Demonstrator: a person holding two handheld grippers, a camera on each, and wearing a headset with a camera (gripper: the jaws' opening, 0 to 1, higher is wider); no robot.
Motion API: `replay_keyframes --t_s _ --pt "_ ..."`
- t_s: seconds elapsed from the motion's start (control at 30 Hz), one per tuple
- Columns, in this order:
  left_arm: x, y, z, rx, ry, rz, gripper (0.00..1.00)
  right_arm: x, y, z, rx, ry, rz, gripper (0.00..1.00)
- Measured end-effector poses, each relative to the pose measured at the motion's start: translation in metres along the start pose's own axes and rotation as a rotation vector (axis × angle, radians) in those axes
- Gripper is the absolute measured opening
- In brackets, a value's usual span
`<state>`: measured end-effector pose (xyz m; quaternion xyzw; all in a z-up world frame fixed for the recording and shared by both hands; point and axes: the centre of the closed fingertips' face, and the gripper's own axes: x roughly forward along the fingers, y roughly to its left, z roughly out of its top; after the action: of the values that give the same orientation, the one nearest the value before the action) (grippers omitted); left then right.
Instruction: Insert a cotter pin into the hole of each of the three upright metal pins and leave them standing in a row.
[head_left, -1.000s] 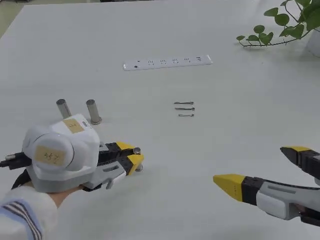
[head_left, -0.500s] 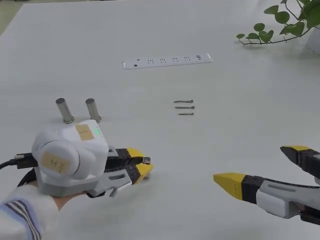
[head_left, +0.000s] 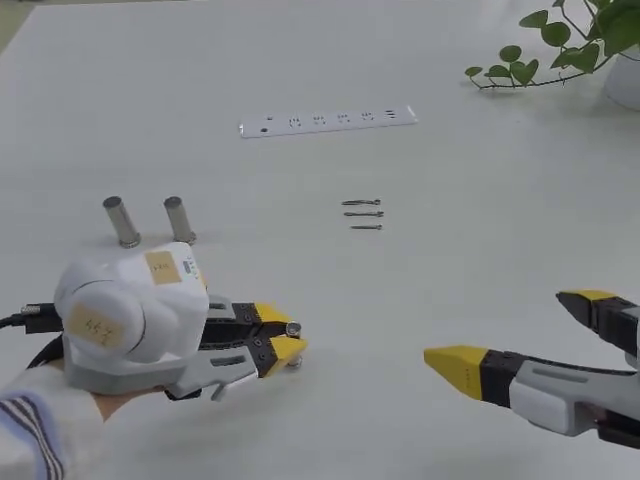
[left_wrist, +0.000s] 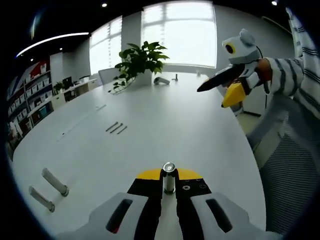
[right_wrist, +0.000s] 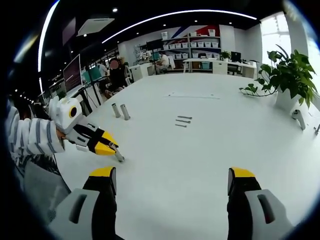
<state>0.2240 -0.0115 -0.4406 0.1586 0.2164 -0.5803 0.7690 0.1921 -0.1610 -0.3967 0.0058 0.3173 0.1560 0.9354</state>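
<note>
My left gripper (head_left: 283, 340) is shut on a metal pin (left_wrist: 168, 177) at the table's front left; the pin's top (head_left: 293, 328) shows between the yellow tips, and its lower end (right_wrist: 119, 156) reaches the table. Two more metal pins (head_left: 121, 221) (head_left: 177, 219) stand upright behind it, also seen as two pins (left_wrist: 54, 181) (left_wrist: 41, 198) in the left gripper view. Three cotter pins (head_left: 364, 214) lie side by side mid-table, cotter pins (right_wrist: 181, 121) in the right gripper view. My right gripper (head_left: 525, 335) is open at the front right, holding nothing.
A white power strip (head_left: 326, 121) lies across the far middle of the table. A potted plant (head_left: 560, 45) trails leaves at the far right corner. In the right gripper view, desks, shelves and a seated person (right_wrist: 116, 70) are in the background.
My left gripper, still holding the metal pin, has moved toward me and slightly right, away from the two standing pins. The right gripper has stayed put.
</note>
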Motion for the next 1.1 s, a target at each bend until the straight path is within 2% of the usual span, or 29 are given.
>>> replay_keyframes --t_s 0.2,0.83,1.1 --pt "-0.0004 -0.0008 -0.0054 -0.003 0.009 -0.005 0.05 0.0004 0.0019 -0.0004 -0.001 0.003 0.001 0.91" --pt "-0.0025 -0.0053 -0.0058 0.002 0.014 0.008 0.05 0.0001 0.0096 0.0011 -0.01 0.0 0.017 0.91" --pt "-0.0084 -0.0042 0.003 -0.028 -0.008 0.021 0.1 -0.0006 0.0096 0.0026 -0.004 -0.01 0.021 0.9"
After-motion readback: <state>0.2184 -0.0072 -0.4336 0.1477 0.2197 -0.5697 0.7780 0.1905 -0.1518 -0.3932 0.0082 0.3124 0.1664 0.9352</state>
